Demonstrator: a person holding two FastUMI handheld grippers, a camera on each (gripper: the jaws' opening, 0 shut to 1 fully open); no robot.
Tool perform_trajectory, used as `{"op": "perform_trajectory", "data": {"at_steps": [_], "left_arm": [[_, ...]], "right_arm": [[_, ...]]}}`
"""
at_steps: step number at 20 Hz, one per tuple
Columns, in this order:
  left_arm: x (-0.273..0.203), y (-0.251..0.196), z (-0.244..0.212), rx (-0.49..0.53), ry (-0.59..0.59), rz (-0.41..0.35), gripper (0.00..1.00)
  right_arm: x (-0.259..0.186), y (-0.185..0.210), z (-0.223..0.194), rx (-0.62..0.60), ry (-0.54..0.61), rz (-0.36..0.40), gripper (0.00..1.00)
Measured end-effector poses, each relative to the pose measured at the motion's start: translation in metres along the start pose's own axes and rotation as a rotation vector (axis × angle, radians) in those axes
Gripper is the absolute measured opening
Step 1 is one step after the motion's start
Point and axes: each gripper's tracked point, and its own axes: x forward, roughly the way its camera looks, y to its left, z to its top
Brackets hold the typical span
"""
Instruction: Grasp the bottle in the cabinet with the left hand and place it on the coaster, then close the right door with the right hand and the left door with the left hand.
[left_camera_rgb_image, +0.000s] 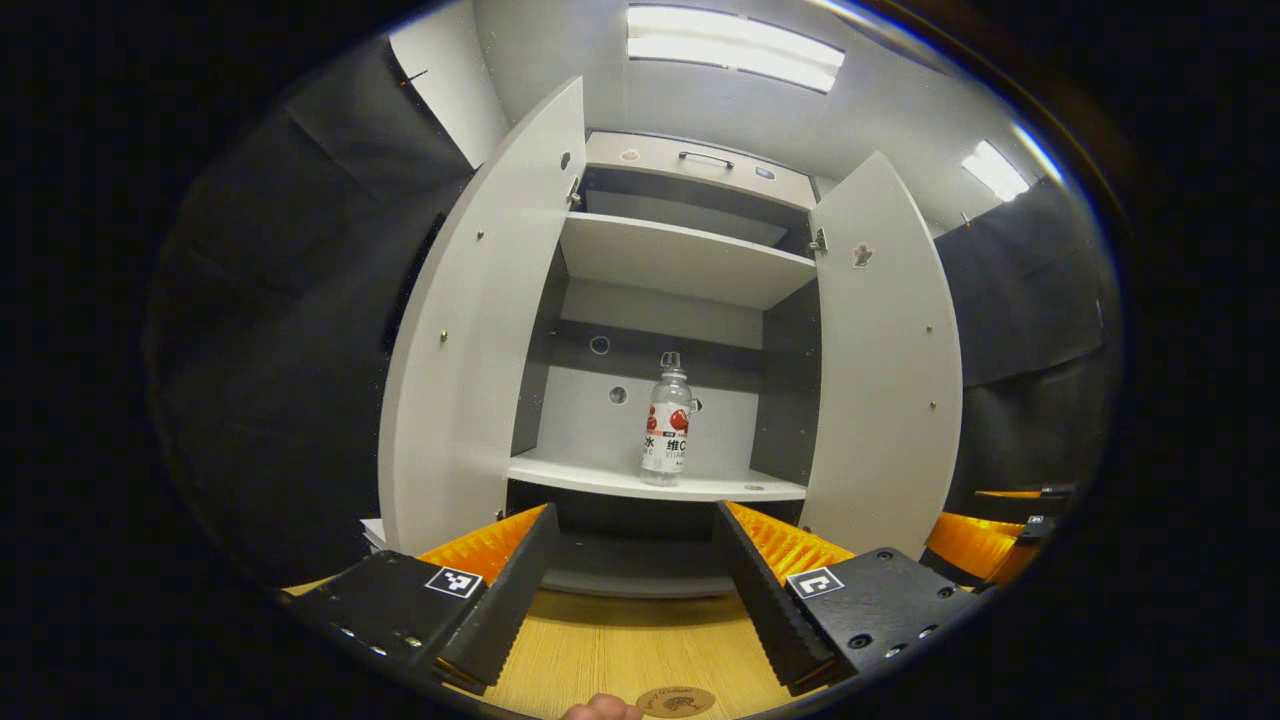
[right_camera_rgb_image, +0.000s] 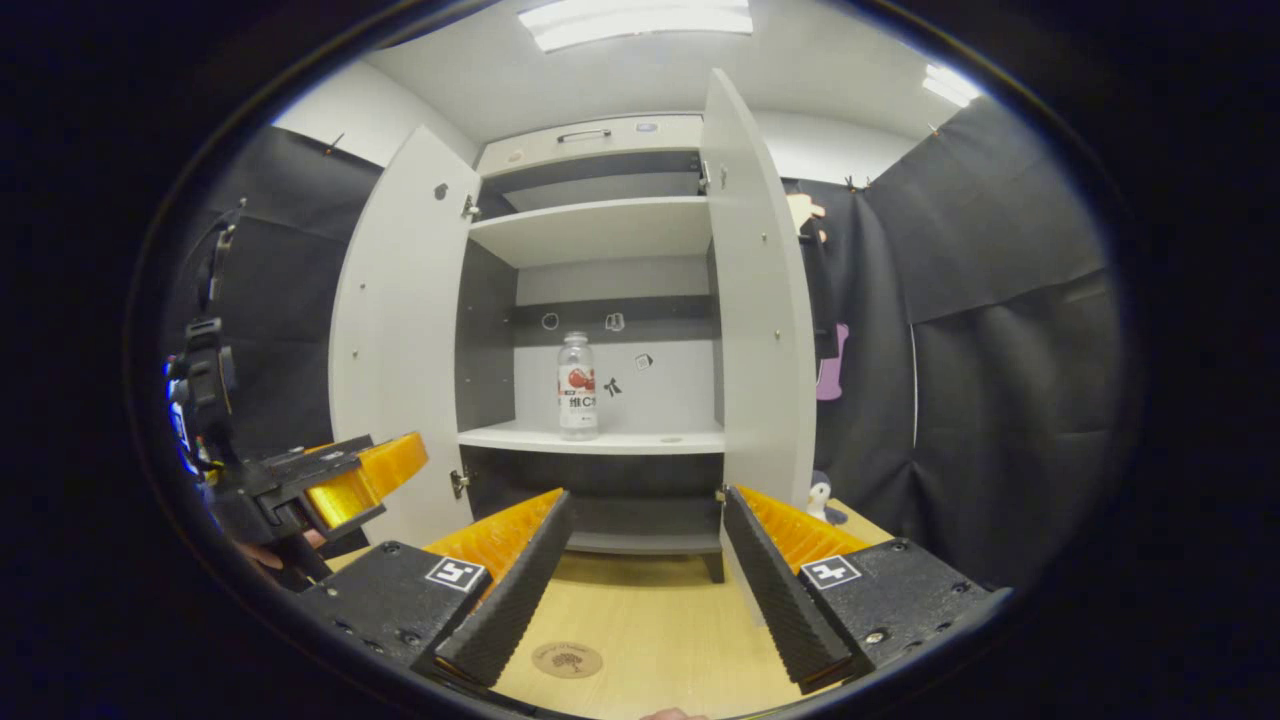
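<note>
Down at 6 o'clock in the left gripper view, left gripper (left_camera_rgb_image: 632, 590) spread wide, gripping nothing; likewise right gripper (right_camera_rgb_image: 640, 580) in the right gripper view, wide apart and empty. Beyond, at 12 o'clock, drink bottle (left_camera_rgb_image: 666, 420) upright on cabinet's lower shelf (left_camera_rgb_image: 600, 477), between open left door (left_camera_rgb_image: 480, 330) and right door (left_camera_rgb_image: 885, 350). Round coaster (right_camera_rgb_image: 567, 659) flat on wooden table (right_camera_rgb_image: 650, 620) at 6 o'clock.

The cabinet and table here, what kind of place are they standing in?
Probably a recording booth, not a home: black cloth hangs as walls, a white cabinet with both doors open holds just one bottle, and a wooden table carries a coaster.
</note>
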Motion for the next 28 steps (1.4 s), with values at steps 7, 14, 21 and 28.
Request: {"op": "perform_trajectory", "data": {"at_steps": [7, 14, 21, 28], "left_arm": [[0.131, -0.039, 0.03, 0.009, -0.03, -0.155, 0.95], [0.266, -0.027, 0.0, 0.045, 0.057, -0.06, 0.99], [0.33, -0.015, -0.023, 0.107, 0.1, -0.013, 0.95], [0.352, -0.022, -0.021, 0.108, 0.115, -0.062, 0.78]], "right_arm": [[-0.006, -0.013, 0.01, -0.025, -0.015, -0.042, 0.99], [-0.015, -0.037, 0.008, -0.02, 0.002, -0.121, 1.0], [-0.01, -0.065, 0.01, -0.002, 0.01, -0.183, 0.99], [-0.002, -0.069, 0.01, 0.015, 0.008, -0.175, 1.0]]}}
